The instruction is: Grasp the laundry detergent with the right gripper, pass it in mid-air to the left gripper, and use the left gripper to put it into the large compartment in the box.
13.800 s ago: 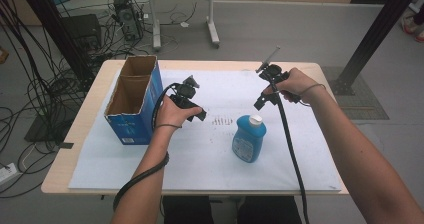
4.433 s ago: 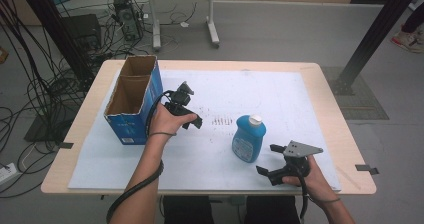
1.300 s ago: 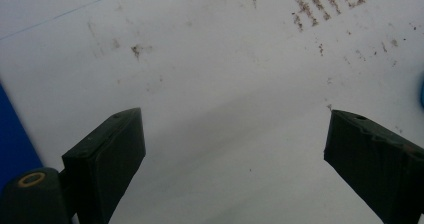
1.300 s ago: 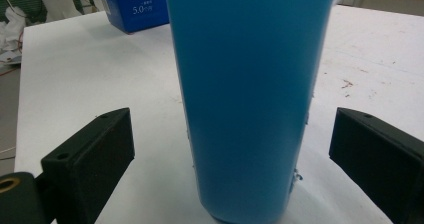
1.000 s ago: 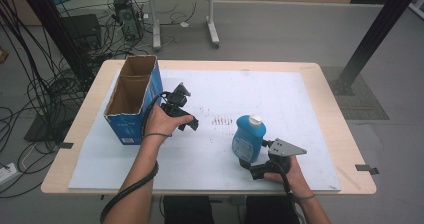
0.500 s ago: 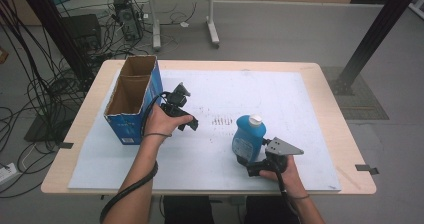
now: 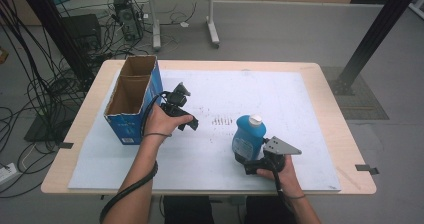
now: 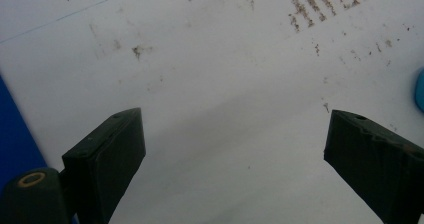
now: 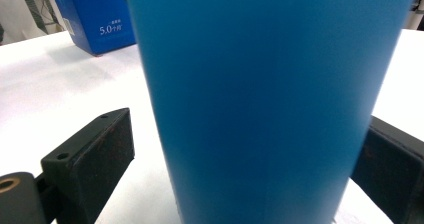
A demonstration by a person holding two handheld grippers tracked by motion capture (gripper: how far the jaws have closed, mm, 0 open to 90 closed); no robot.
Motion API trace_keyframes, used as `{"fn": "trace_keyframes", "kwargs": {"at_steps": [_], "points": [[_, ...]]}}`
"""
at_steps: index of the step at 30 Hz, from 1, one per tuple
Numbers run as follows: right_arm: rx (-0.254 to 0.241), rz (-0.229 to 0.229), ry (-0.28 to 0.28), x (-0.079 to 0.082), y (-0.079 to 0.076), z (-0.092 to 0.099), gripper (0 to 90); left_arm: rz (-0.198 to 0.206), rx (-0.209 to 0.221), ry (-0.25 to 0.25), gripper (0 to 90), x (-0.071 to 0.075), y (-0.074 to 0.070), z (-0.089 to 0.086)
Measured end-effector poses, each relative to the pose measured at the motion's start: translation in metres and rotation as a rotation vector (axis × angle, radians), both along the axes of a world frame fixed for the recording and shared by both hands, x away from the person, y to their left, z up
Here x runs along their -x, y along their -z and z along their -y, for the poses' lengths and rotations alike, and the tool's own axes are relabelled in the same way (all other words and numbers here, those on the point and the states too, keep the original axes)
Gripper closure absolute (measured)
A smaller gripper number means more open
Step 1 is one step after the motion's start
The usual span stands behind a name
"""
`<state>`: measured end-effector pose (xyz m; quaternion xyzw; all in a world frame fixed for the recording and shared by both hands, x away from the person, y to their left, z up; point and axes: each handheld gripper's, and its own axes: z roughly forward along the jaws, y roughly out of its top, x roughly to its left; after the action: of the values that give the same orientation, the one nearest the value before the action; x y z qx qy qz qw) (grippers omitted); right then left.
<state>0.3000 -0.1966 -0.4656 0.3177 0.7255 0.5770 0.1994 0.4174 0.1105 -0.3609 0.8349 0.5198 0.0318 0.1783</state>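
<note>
1. The right gripper (image 7: 246, 163) sits low at the near edge of the white sheet covering the wooden table (image 7: 334, 103), with its grey three-cornered plate on top and the person's right hand (image 7: 285, 170) wrapped around the handle.

2. Its jaws are spread wide, one on each side of the base of the blue plastic bottle with the white cap (image 7: 248, 135). In the right gripper view the bottle's body (image 9: 270, 99) stands upright between the two black jaws, with a clear strip of white sheet showing between the left jaw and the bottle – so not clamped there. On the other side the bottle hides the gap, and I can't tell whether that jaw is touching.

3. The bottle stands upright on the sheet, right of centre and toward the near side, just past a patch of small brown scuff marks (image 7: 220, 119).

4. The left gripper (image 7: 191, 124) is held above the sheet in the person's left hand (image 7: 161, 122), just beside the open blue cardboard box (image 7: 131, 100) – jaws wide apart with nothing between them, only bare marked sheet in the left gripper view (image 8: 235, 149).

5. The box stands at the left end of the table, well apart from the bottle; its printed blue side (image 9: 97, 19) shows behind the bottle in the right gripper view.
</note>
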Motion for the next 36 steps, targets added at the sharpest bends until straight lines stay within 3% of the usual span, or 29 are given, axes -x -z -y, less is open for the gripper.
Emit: {"fn": "trace_keyframes", "kwargs": {"at_steps": [36], "points": [[-0.008, 0.005, 0.013, -0.0007, 0.0005, -0.0006, 2.2, -0.006, -0.011, -0.003, 9.6, -0.0003, 0.0025, 0.0024]]}}
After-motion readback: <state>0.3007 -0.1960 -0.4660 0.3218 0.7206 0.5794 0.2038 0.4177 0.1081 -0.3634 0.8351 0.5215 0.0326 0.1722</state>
